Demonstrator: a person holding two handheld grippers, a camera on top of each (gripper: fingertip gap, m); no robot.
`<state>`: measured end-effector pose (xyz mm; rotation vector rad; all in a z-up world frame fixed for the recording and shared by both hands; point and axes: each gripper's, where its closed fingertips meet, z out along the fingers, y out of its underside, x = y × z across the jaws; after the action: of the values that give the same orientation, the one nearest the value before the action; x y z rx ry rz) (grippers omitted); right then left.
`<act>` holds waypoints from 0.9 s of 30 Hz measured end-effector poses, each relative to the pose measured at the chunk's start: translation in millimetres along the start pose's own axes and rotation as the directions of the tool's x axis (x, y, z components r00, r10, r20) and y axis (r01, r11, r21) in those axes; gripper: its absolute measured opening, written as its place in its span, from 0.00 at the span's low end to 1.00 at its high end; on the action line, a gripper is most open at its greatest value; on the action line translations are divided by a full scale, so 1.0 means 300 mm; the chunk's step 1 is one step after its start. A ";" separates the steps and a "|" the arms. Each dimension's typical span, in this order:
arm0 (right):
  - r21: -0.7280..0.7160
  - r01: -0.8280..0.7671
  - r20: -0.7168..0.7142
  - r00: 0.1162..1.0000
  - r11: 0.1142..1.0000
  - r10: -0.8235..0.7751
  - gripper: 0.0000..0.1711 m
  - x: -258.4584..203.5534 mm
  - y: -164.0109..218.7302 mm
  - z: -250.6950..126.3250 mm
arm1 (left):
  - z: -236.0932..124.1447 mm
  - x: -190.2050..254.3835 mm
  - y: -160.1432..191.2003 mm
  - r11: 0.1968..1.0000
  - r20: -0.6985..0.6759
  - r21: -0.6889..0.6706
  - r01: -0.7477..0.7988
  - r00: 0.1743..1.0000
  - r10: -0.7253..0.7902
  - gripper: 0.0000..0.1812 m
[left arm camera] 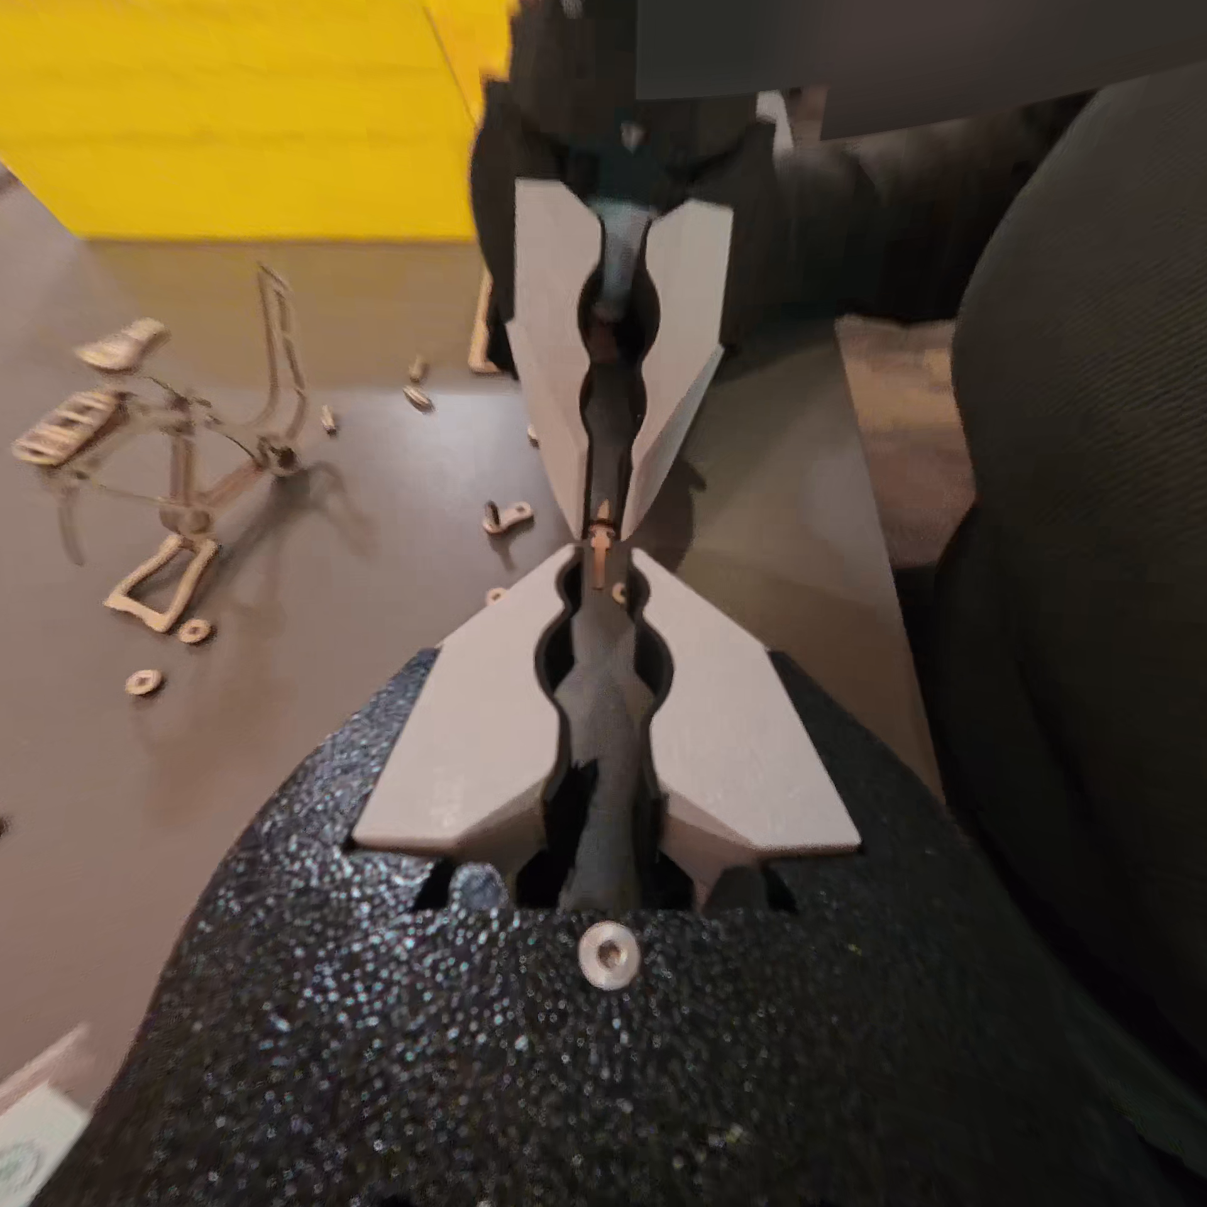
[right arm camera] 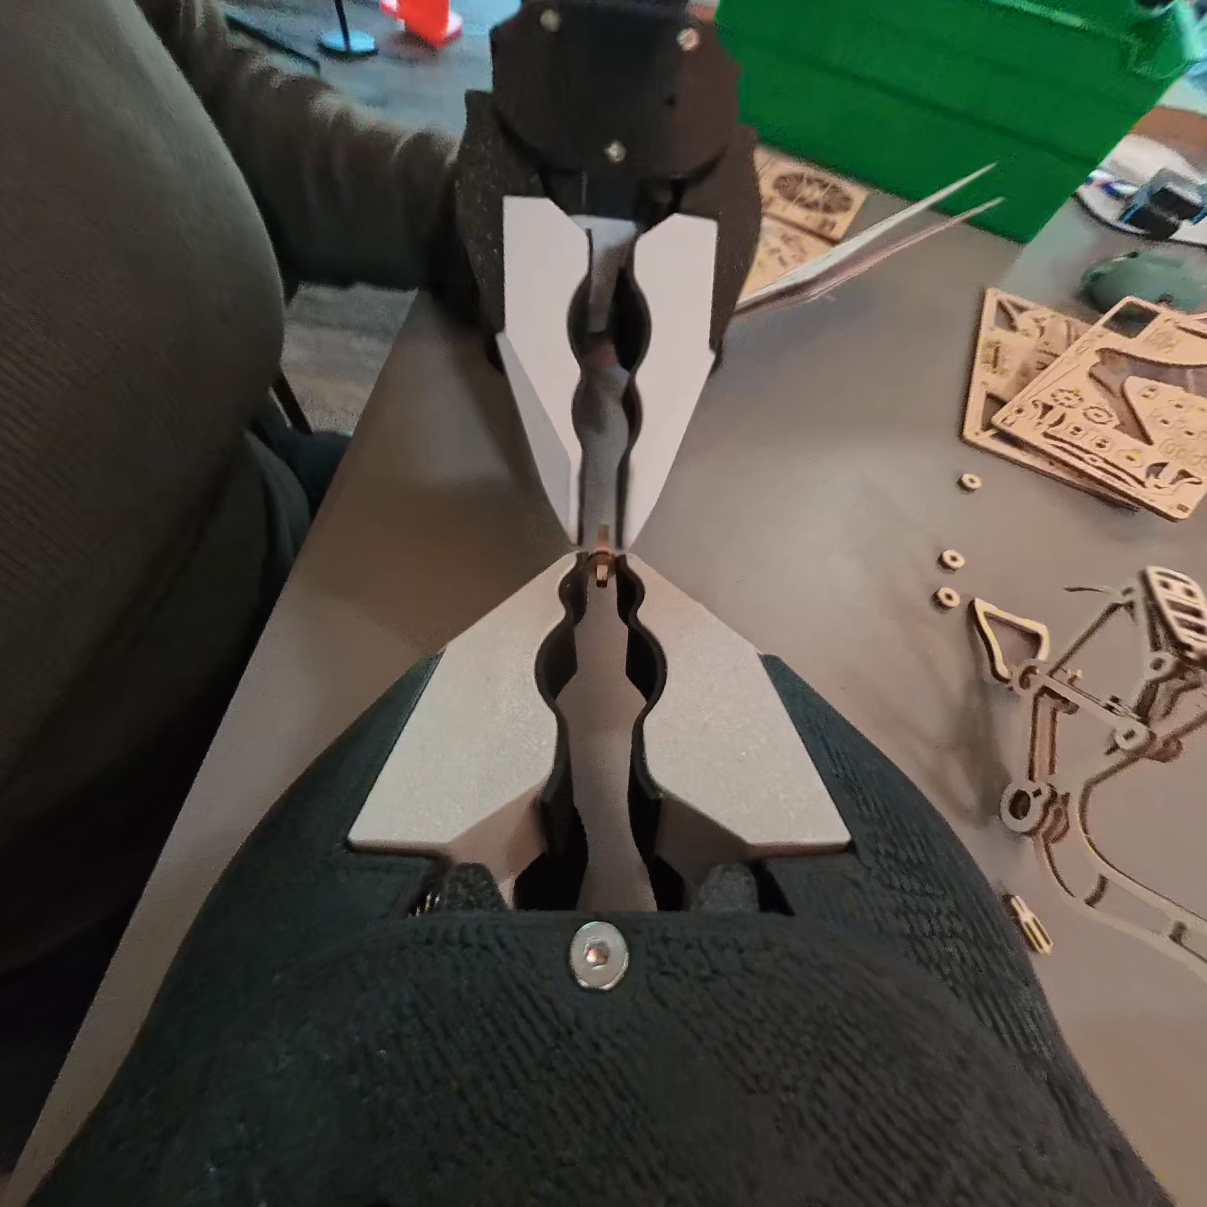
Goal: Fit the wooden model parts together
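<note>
My two grippers meet tip to tip above the table's near edge. In the left wrist view, my left gripper (left arm camera: 602,556) is shut on a small wooden peg (left arm camera: 597,567). My right gripper (left arm camera: 605,526) comes from above, shut on a small wooden piece (left arm camera: 605,511). The two parts touch end to end. In the right wrist view, my right gripper (right arm camera: 599,562) holds its piece (right arm camera: 601,573) against the peg (right arm camera: 602,532) in the left gripper (right arm camera: 601,541). A partly built wooden model (left arm camera: 189,470) lies on the grey table (left arm camera: 326,751); it also shows in the right wrist view (right arm camera: 1078,712).
Small wooden rings (left arm camera: 144,684) and bits lie around the model. Punched wooden sheets (right arm camera: 1097,424) are stacked at the right. A yellow box (left arm camera: 228,117) and a green box (right arm camera: 947,85) stand at the table's back. A person's dark-clothed body (right arm camera: 130,392) is beside the table edge.
</note>
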<state>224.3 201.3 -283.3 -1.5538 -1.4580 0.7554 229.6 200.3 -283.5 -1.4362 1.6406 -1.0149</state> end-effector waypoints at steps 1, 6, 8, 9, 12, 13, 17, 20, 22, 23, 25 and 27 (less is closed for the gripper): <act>0.025 -0.011 -0.004 1.000 1.000 0.012 0.04 0.005 -0.009 -0.008 | -0.018 -0.013 -0.022 0.999 0.035 0.054 -0.004 0.999 0.002 0.12; 0.112 -0.045 -0.011 0.999 0.993 0.046 0.04 0.019 -0.043 -0.032 | -0.045 -0.024 -0.043 0.987 0.149 0.103 -0.125 0.983 0.109 0.19; 0.156 -0.075 0.017 0.997 0.985 0.074 0.04 0.013 -0.064 -0.040 | -0.045 -0.013 -0.056 0.970 0.191 0.095 -0.224 0.960 0.203 0.19; 0.179 -0.096 0.035 0.995 0.979 0.091 0.04 0.011 -0.074 -0.045 | -0.048 -0.007 -0.069 0.955 0.214 0.099 -0.280 0.943 0.254 0.19; 0.249 -0.170 0.097 0.984 0.953 0.150 0.04 0.005 -0.106 -0.063 | -0.066 0.015 -0.109 0.903 0.283 0.122 -0.412 0.886 0.366 0.19; 0.269 -0.193 0.119 0.979 0.944 0.166 0.04 0.003 -0.116 -0.070 | -0.070 0.023 -0.118 0.889 0.294 0.130 -0.439 0.873 0.388 0.18; 0.318 -0.307 0.238 0.942 0.897 0.238 0.04 -0.010 -0.146 -0.093 | -0.078 0.048 -0.142 0.841 0.328 0.139 -0.523 0.826 0.459 0.10; 0.326 -0.355 0.291 0.920 0.876 0.264 0.04 -0.017 -0.154 -0.099 | -0.075 0.053 -0.148 0.822 0.346 0.128 -0.556 0.801 0.488 0.08; 0.325 -0.370 0.311 0.911 0.870 0.272 0.04 -0.021 -0.156 -0.101 | -0.073 0.056 -0.151 0.813 0.353 0.123 -0.569 0.791 0.500 0.07; 0.323 -0.373 0.317 0.908 0.870 0.272 0.04 -0.024 -0.156 -0.101 | -0.071 0.058 -0.151 0.808 0.354 0.118 -0.577 0.785 0.509 0.07; 0.316 -0.375 0.326 0.906 0.871 0.271 0.04 -0.029 -0.156 -0.099 | -0.073 0.058 -0.151 0.795 0.364 0.108 -0.597 0.768 0.527 0.04; 0.306 -0.374 0.334 0.903 0.876 0.269 0.04 -0.036 -0.153 -0.095 | -0.075 0.059 -0.149 0.783 0.373 0.095 -0.615 0.751 0.545 0.01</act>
<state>226.2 183.7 -231.1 -1.4542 -1.1674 1.4159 226.3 181.9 -233.9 -0.7953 1.5260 -0.5271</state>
